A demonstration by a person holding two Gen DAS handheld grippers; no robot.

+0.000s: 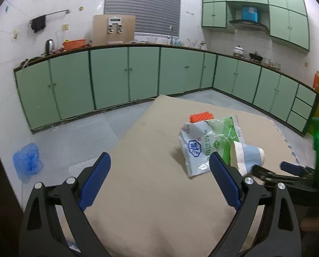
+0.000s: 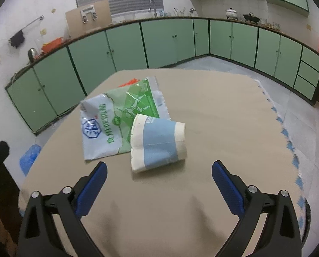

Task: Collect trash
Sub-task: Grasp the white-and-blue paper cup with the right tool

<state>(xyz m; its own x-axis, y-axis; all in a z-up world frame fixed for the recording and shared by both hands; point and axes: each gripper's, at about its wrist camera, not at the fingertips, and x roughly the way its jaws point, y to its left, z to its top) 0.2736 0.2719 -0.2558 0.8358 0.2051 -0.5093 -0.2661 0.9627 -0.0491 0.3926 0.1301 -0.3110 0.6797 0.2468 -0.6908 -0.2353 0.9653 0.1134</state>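
Right gripper point(image 2: 159, 171) jaws spread wide, nothing between the blue pads point(image 2: 94, 186); it hangs above the tan table top point(image 2: 212, 107), angled down, with the crushed paper cup point(image 2: 159, 143) just ahead of its tips and roughly centred between them. Left gripper point(image 1: 159, 167) also wide open and empty, over bare table, with the trash lying off toward its right finger point(image 1: 223, 182). In the left wrist view the right gripper's tips show at the far right edge, near the cup point(image 1: 248, 156). The cup lies on its side, flattened, its mouth overlapping the lower corner of a plastic wrapper point(image 2: 116, 120). Its long axis runs across the right wrist view, open rim to the left, base to the right, tilted slightly upward on the base side. The wrapper lies mostly flat beyond and left of the cup, crinkled, its long side running diagonally away toward the far left edge of the table. An orange object point(image 1: 201, 116) sits behind it, mostly hidden. Handling, as judged: the cup is light, soft card, already creased, so it should give under the pads rather than resist; a pinch across the squashed mid-body, over the blue band, looks safest. The wrapper is thin, glossy film, likely slippery and hard to lift off a flat surface; a raised crumpled edge is the better purchase. Lifting the cup may drag the wrapper.
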